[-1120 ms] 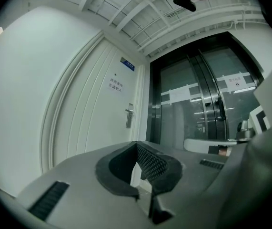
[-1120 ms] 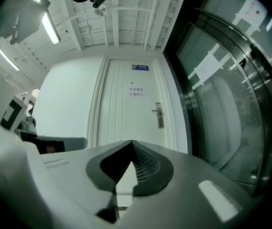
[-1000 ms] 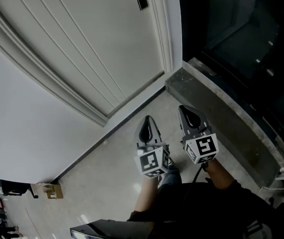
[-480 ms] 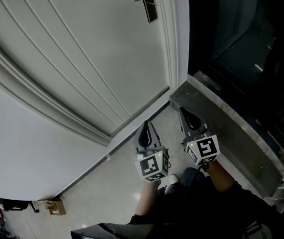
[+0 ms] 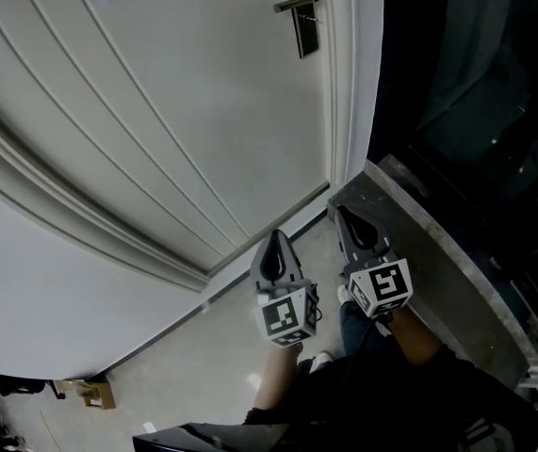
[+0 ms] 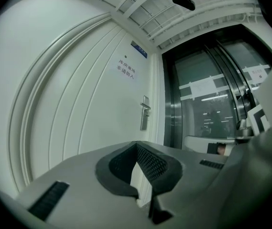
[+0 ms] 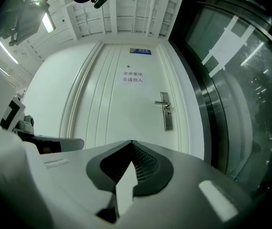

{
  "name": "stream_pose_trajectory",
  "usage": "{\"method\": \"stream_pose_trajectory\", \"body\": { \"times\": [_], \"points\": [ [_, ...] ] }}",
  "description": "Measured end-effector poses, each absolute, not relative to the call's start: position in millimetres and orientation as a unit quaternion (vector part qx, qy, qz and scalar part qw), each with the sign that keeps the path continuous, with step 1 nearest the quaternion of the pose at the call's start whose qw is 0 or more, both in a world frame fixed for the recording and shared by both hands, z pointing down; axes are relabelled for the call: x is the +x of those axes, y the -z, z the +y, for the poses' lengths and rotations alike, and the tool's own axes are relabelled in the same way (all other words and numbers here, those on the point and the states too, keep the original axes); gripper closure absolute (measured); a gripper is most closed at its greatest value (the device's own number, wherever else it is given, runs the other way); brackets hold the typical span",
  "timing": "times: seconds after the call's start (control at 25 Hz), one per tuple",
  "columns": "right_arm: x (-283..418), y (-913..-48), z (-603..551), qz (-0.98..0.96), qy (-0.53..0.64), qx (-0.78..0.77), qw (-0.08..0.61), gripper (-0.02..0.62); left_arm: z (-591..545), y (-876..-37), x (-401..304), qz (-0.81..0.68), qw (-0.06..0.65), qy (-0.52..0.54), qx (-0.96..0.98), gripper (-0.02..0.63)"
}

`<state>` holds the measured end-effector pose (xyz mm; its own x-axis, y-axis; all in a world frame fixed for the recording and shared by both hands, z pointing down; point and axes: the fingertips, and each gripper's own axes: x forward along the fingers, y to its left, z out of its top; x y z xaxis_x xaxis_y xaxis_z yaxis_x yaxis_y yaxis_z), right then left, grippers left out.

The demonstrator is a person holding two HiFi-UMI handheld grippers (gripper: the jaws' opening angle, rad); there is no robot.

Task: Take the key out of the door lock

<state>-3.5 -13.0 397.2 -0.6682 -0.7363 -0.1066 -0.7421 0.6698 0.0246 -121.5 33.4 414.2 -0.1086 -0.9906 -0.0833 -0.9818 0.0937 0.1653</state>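
Looking along the right gripper [image 7: 131,149], its two dark, ridged jaws are pressed together with nothing between them, the grey body filling the lower half of the view. Beyond stands a closed white panelled door [image 7: 107,109]. A metal lever handle [image 7: 163,103] sits on a long lock plate [image 7: 168,120] near the door's right edge. A paper notice [image 7: 133,77] is fixed to the door, with a small blue sign [image 7: 140,51] above. A dark glass wall [image 7: 231,94] runs along the right. At the left edge is what seems to be the left gripper [image 7: 50,143].
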Motion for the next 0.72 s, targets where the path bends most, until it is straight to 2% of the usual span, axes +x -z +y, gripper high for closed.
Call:
{"method": "stream_pose_trajectory", "body": {
  "times": [0.72],
  "points": [
    [-11.1, -382.8, -246.6, 0.927, -0.029, -0.369, 0.057, 0.595, -188.2, -388.0, -127.9, -0.763, 0.004, 0.096, 0.64, 0.609]
  ]
}}
